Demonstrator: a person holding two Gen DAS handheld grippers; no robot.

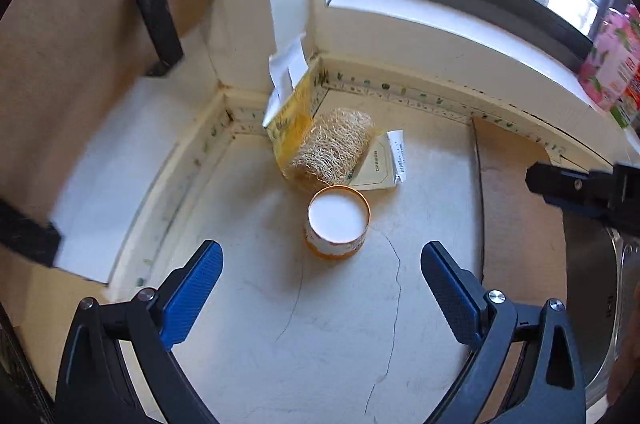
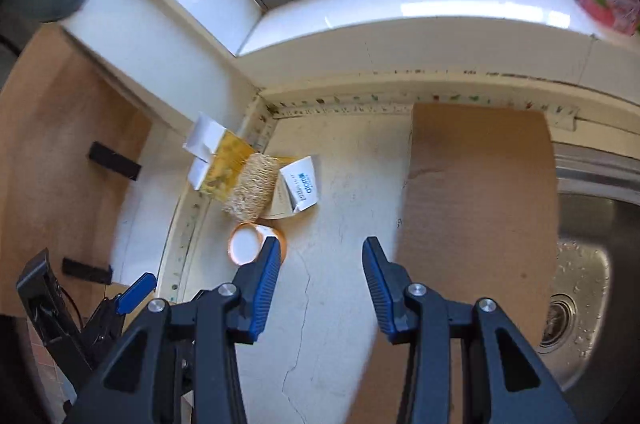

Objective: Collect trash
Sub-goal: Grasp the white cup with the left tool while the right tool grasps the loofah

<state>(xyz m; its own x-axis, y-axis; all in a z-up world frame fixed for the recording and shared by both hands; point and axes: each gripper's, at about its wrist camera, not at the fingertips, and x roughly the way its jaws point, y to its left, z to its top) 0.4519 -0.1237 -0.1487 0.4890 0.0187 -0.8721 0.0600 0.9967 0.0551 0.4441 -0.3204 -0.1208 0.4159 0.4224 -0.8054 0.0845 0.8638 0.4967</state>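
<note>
Four pieces of trash cluster in the corner of the cracked white counter [image 1: 340, 336], at the centre of the left wrist view: a round orange-rimmed tub [image 1: 338, 224] standing upright with its white top showing, a fibrous loofah-like roll [image 1: 334, 147] just behind it, an open yellow carton [image 1: 290, 119] leaning toward the wall, and a flat paper packet [image 1: 384, 159] under the roll's right side. Below them, the left gripper [image 1: 320, 282] hangs with its jaws spread wide and empty, the tub just beyond the gap. At right, the right gripper [image 2: 320, 266] has its jaws partly spread, holding nothing, above bare counter. A brown board [image 2: 480, 183] lies beside a steel sink [image 2: 580, 264] at right.
</note>
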